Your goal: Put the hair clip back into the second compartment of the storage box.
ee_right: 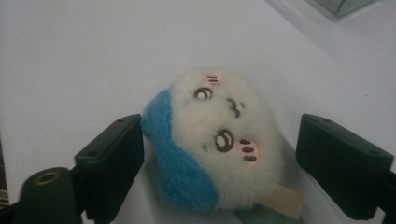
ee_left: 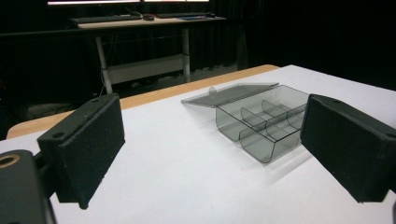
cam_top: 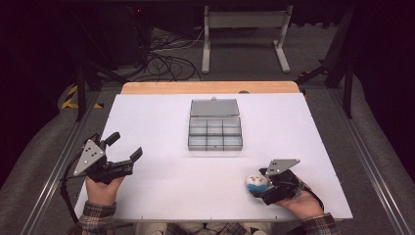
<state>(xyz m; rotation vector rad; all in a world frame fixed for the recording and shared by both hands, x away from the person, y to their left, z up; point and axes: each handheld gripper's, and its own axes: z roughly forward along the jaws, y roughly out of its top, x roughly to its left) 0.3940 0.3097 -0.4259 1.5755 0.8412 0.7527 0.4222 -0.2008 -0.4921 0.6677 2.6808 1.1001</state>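
White and blue, the small round plush toy (ee_right: 212, 144) lies near the table's (cam_top: 161, 127) front right corner, bracketed by the right hand-held gripper (cam_top: 260, 188), unclenched, evidently for grasping. The left hand-held gripper (cam_top: 126, 147) is held released, idle.

Dark room, grey floor (cam_top: 254, 73), tangled cables (cam_top: 166, 61), white desk frame (cam_top: 244, 22) behind.
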